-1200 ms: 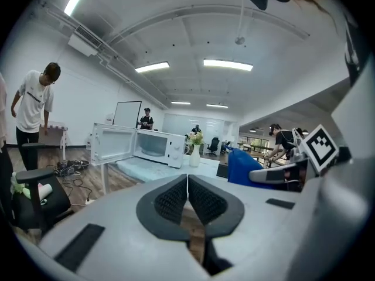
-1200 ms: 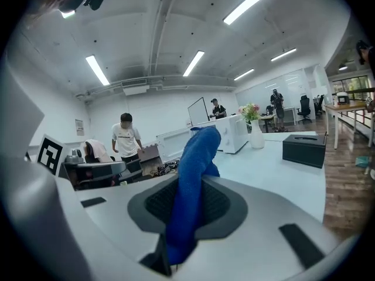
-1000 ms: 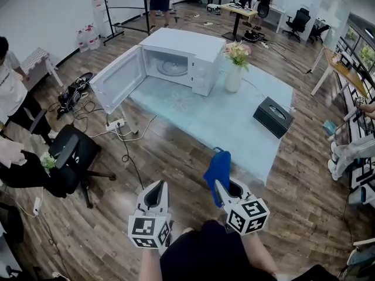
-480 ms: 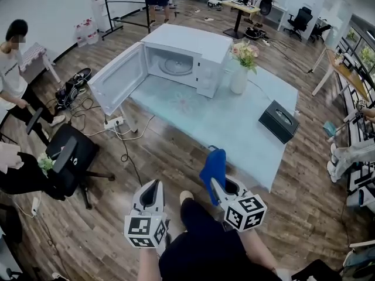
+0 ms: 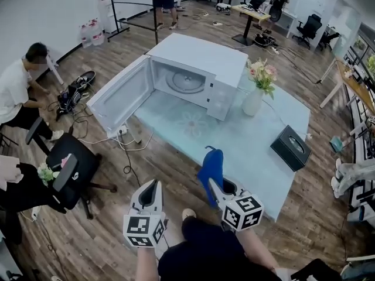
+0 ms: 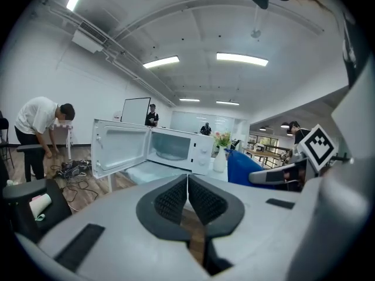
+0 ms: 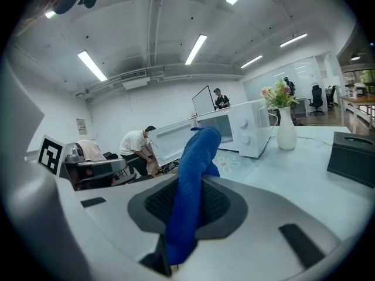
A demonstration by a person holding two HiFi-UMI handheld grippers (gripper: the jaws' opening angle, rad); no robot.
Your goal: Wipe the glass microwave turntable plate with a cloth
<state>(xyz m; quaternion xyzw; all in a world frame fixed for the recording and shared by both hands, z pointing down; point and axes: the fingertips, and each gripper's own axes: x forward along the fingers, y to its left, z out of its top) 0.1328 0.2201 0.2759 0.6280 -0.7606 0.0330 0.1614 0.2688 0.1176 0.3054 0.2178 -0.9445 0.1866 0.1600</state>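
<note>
A white microwave (image 5: 205, 60) stands on the pale blue table (image 5: 246, 139) with its door (image 5: 120, 95) swung open to the left. Inside it lies the glass turntable plate (image 5: 186, 82). My right gripper (image 5: 214, 183) is shut on a blue cloth (image 5: 212, 168), which sticks up past the jaws (image 7: 196, 168). My left gripper (image 5: 150, 192) is shut with nothing in it (image 6: 187, 198). Both grippers hover over the wooden floor, short of the table's near edge. The microwave (image 6: 176, 151) (image 7: 243, 133) shows ahead in both gripper views.
A white vase with flowers (image 5: 258, 92) and a black tissue box (image 5: 291, 147) stand on the table, right of the microwave. A black office chair (image 5: 70, 171) and floor cables (image 5: 126, 151) lie to the left. A person (image 5: 20, 92) bends over at far left.
The view has moved closer to the table; the microwave now looks larger and nearer. Both grippers keep their pose, the cloth still held. The person at left has bent down.
</note>
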